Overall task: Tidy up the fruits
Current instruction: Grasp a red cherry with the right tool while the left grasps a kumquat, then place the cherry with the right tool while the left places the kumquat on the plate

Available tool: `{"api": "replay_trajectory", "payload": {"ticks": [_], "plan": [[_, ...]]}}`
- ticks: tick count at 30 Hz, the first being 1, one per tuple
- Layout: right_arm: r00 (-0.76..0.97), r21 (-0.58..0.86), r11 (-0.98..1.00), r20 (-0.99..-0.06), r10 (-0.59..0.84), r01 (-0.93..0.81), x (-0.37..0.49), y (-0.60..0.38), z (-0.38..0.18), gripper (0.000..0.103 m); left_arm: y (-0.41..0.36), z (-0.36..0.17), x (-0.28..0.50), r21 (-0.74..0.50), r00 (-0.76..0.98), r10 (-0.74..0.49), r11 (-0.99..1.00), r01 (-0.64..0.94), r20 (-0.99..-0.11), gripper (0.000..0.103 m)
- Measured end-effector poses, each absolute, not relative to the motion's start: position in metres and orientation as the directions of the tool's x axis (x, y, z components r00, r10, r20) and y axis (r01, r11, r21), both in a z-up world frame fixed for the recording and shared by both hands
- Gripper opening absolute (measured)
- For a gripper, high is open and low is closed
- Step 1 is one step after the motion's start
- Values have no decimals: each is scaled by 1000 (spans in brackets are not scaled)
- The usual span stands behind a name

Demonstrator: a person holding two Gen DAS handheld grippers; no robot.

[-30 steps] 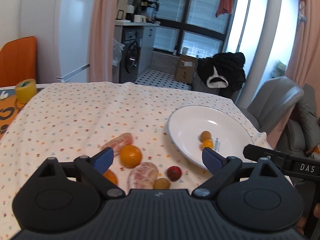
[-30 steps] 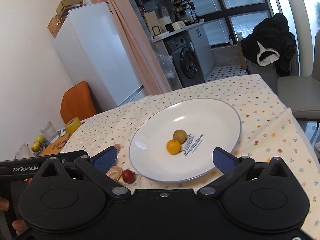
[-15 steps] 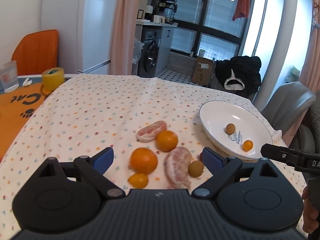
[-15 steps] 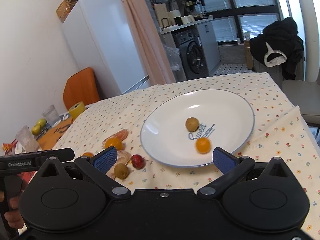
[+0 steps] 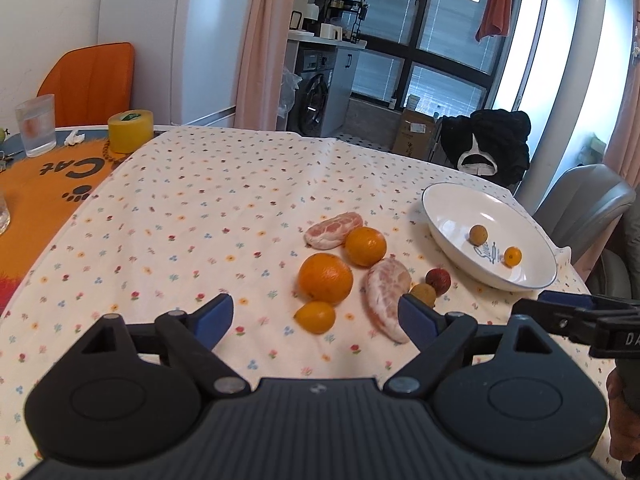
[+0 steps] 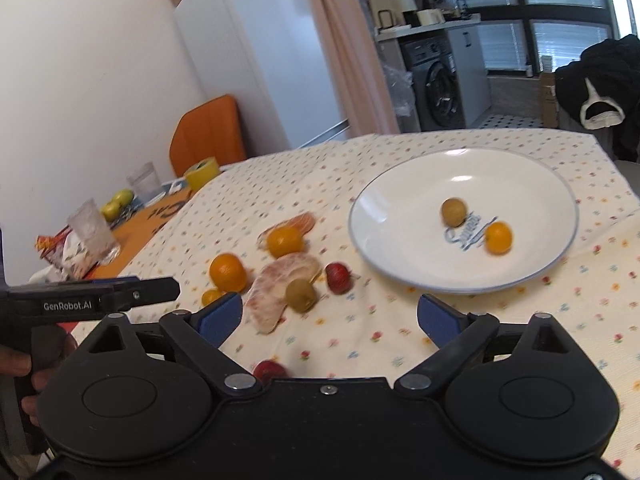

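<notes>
We hold both the left hand-held gripper (image 5: 316,318) and right hand-held gripper (image 6: 330,316) wide apart, empty, above scattered orange citrus fruits (image 5: 325,278) beside the white round plate (image 6: 400,248).

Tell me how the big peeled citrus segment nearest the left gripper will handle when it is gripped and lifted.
The peeled segment shows bare pink pulp under thin membrane, so it probably squashes or tears under a hard pinch. Its long curved shape lies flat on the tablecloth, so it seems unlikely to roll. It lies right beside the small brown fruit, which looks round and may roll if nudged.
</notes>
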State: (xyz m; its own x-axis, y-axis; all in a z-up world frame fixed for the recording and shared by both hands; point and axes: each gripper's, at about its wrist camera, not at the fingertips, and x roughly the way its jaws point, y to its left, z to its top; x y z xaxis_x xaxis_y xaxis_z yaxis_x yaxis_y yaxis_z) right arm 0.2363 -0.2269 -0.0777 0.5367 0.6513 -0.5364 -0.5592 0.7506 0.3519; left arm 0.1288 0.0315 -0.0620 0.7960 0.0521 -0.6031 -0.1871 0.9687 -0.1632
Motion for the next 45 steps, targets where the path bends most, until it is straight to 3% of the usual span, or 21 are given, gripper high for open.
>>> {"api": "replay_trajectory", "payload": {"ticks": [15,17,18,19,20,29,35,40,42,44,45], "plan": [[440,333,712,-604,665,-618,223,-194,-94,69,49,-79,117,-195,774,41,958,-210,-631,80],[423,328,706,-617,664,-628,222,-188,-98,61,51,-81,117,-200,772,38,957,-211,-635,80],[413,328,702,-624,664,-632,222,-185,-100,49,53,-81,118,-203,770,36,956,-212,-637,80],[400,329,701,-636,660,-633,223,-181,-103,30,54,-82,118,-210,769,30,954,-212,-639,80],[398,327,700,-638,659,-634,223,-180,-104,24,55,-82,119,-220,768,21,953,-209,-640,80],[398,331,696,-632,665,-637,229,-178,-97,22,51,-83,133,-230,772,-7,956,-180,-635,80],[417,329,705,-622,663,-629,235,-183,-93,22,47,-87,146,-228,765,-23,960,-163,-643,63],[440,320,718,-616,653,-618,241,-190,-88,22,44,-91,158,-226,760,-23,960,-164,-649,59],[450,319,725,-614,649,-610,244,-194,-86,22,43,-93,164,-222,753,-21,961,-167,-658,51],[459,319,733,-612,644,-601,247,-198,-85,22,42,-98,170,-224,733,-31,960,-167,-680,32],[464,319,735,-610,642,-598,248,-200,-85,22,42,-100,173,-224,725,-36,960,-165,-688,28]]}}
